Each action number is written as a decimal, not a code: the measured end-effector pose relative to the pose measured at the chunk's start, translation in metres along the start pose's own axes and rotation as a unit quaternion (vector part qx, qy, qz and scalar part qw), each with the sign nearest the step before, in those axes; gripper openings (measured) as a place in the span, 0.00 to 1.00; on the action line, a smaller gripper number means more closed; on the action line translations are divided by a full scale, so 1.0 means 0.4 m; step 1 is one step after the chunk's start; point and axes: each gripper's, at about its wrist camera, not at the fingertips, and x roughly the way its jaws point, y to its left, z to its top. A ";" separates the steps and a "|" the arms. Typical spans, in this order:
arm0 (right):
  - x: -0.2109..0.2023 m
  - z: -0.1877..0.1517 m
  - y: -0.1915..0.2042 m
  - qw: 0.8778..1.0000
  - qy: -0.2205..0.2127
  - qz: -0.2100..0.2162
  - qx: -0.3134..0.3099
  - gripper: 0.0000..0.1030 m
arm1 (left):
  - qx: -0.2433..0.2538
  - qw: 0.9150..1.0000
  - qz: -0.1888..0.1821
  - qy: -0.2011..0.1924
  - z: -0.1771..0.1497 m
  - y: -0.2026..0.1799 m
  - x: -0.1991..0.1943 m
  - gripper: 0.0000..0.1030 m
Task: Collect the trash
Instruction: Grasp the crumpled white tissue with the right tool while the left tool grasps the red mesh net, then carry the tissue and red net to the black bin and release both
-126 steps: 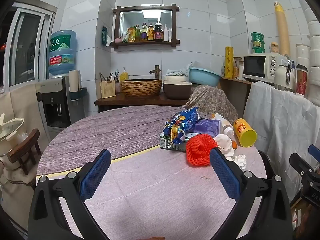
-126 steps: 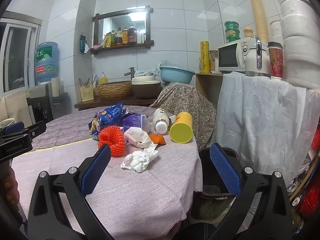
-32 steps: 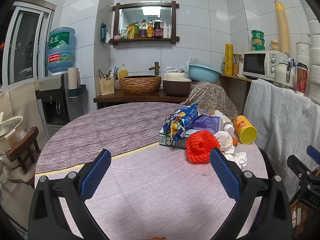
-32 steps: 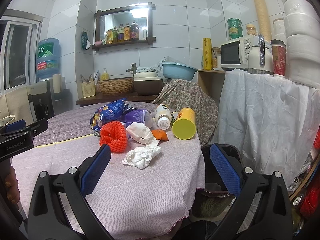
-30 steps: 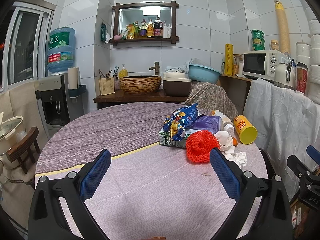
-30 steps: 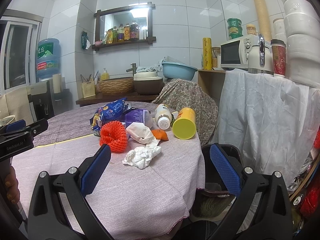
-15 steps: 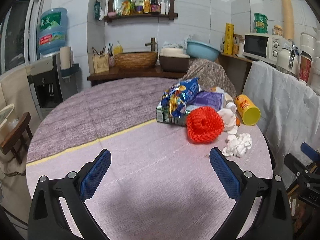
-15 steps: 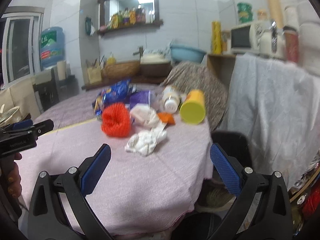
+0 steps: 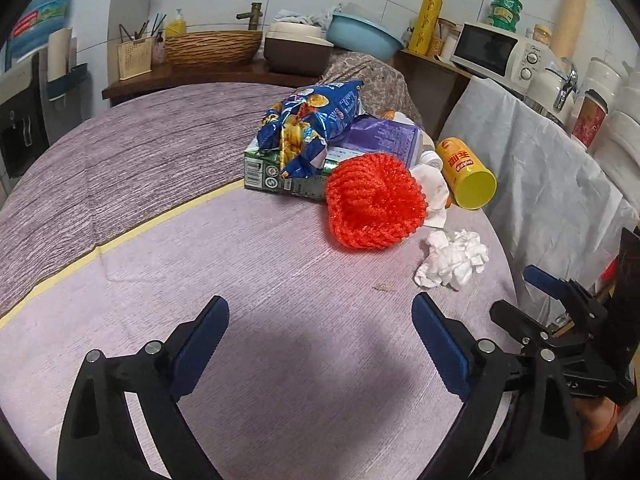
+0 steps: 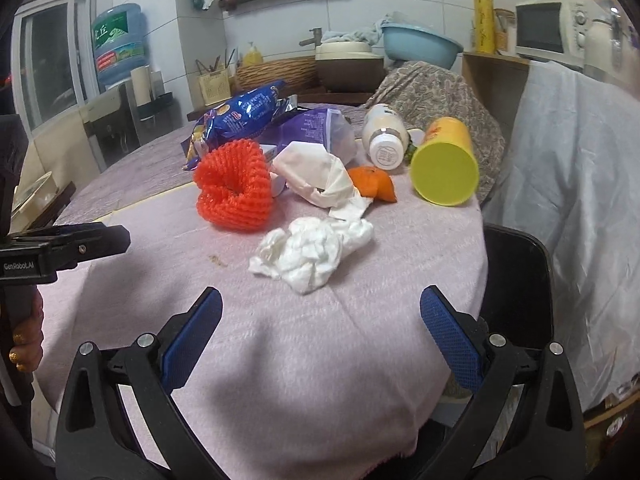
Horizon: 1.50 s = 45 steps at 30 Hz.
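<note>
A pile of trash lies on the round table [image 9: 168,248]: a red foam net [image 9: 374,200], a crumpled white tissue [image 9: 452,258], a blue snack bag [image 9: 310,118], a green carton [image 9: 276,170], a purple bag [image 9: 380,136] and a yellow can [image 9: 466,172]. My left gripper [image 9: 320,324] is open and empty, short of the red net. My right gripper [image 10: 320,312] is open and empty, just short of the tissue [image 10: 308,250]. The right wrist view also shows the net [image 10: 234,186], a white bottle [image 10: 384,142], orange peel [image 10: 372,184] and white wrapper [image 10: 320,174].
A black bin [image 10: 516,292] stands below the table's right edge. A white cloth-covered counter [image 10: 580,168] with a microwave [image 9: 494,50] is on the right. A wooden shelf with a basket [image 9: 212,46] and bowls is behind the table.
Both grippers have moved forward and tilted down over the table toward the trash pile. The pile looms larger. Both stay open and empty.
</note>
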 end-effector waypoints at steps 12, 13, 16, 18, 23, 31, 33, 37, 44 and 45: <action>0.147 0.088 0.019 0.997 0.043 0.007 -0.070 0.68 | -0.017 0.999 -0.033 0.030 0.077 0.009 0.069 0.77; 0.156 0.086 0.021 0.996 0.047 0.000 -0.075 0.64 | -0.022 0.999 -0.034 0.032 0.081 0.009 0.074 0.76; 0.149 0.077 0.014 0.996 0.041 0.000 -0.075 0.53 | -0.029 0.998 -0.043 0.039 0.092 0.003 0.090 0.73; 0.137 0.074 0.005 0.997 0.035 0.007 -0.068 0.49 | -0.031 0.998 -0.045 0.044 0.098 -0.002 0.101 0.71; 0.116 0.064 -0.007 0.998 0.025 0.026 -0.054 0.42 | -0.031 0.996 -0.058 0.058 0.119 -0.028 0.135 0.63; 0.091 0.051 -0.006 0.998 0.016 0.030 -0.052 0.32 | -0.059 0.995 -0.053 0.065 0.132 -0.023 0.182 0.28; 0.091 0.047 -0.011 0.998 0.014 0.033 -0.049 0.30 | -0.067 0.994 -0.056 0.066 0.125 -0.015 0.186 0.19; 0.085 0.044 -0.016 0.998 0.010 0.038 -0.043 0.26 | -0.076 0.994 -0.057 0.056 0.112 -0.004 0.168 0.14; 0.071 0.037 -0.021 0.998 0.000 0.051 -0.033 0.23 | -0.060 0.997 -0.049 0.025 0.102 -0.016 0.118 0.12; 0.067 0.035 -0.021 0.998 -0.001 0.053 -0.033 0.22 | -0.060 0.997 -0.050 0.022 0.099 -0.018 0.111 0.12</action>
